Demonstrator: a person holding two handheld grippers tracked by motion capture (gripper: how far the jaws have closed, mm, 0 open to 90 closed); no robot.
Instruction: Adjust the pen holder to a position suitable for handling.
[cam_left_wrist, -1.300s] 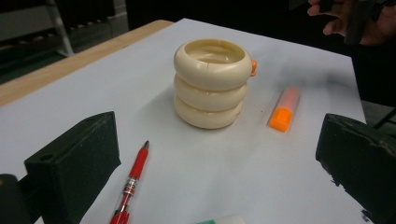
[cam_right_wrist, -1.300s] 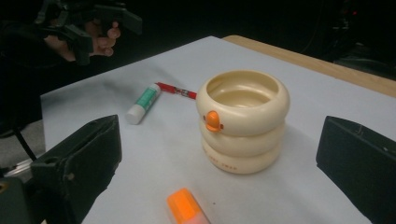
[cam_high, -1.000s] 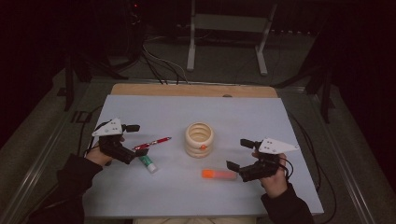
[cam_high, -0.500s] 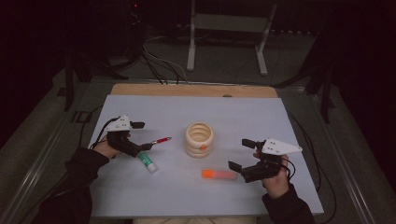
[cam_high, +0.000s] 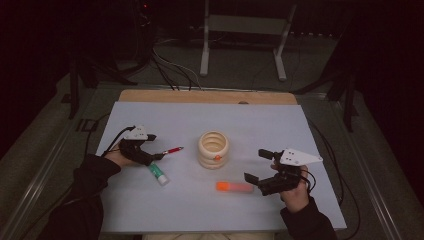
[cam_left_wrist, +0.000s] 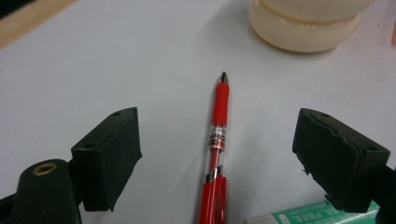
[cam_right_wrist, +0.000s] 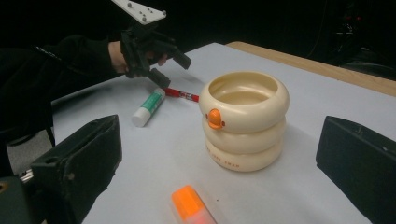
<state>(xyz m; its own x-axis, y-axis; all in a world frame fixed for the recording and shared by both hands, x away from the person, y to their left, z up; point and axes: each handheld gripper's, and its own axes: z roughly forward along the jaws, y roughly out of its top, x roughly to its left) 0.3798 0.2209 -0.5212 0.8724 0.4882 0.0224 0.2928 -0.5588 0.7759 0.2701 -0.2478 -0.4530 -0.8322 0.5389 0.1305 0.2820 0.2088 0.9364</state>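
Note:
A red pen (cam_high: 170, 150) (cam_left_wrist: 218, 135) lies on the white table, its tip toward a cream ring-shaped holder (cam_high: 213, 149) (cam_right_wrist: 243, 119). My left gripper (cam_high: 151, 150) (cam_left_wrist: 217, 149) is down over the pen's rear half. Its jaws have just been closing, and the pen lies between them with a gap on each side. A white and green glue stick (cam_high: 159, 174) (cam_left_wrist: 322, 212) lies just beside it. My right gripper (cam_high: 255, 165) stands open at the right, facing the holder. An orange highlighter (cam_high: 234, 187) (cam_right_wrist: 191, 205) lies on the table next to its lower jaw.
The white table top (cam_high: 250, 125) has a wooden strip (cam_high: 200, 96) along its far edge. Cables and a metal stand (cam_high: 240, 30) sit on the dark floor beyond. In the right gripper view, the left gripper (cam_right_wrist: 161, 65) hangs over the pen (cam_right_wrist: 182, 94) and the glue stick (cam_right_wrist: 148, 107).
My left gripper has dropped and tilted down over the pen's rear half, with its jaws narrower than before. The right gripper and the objects have stayed put.

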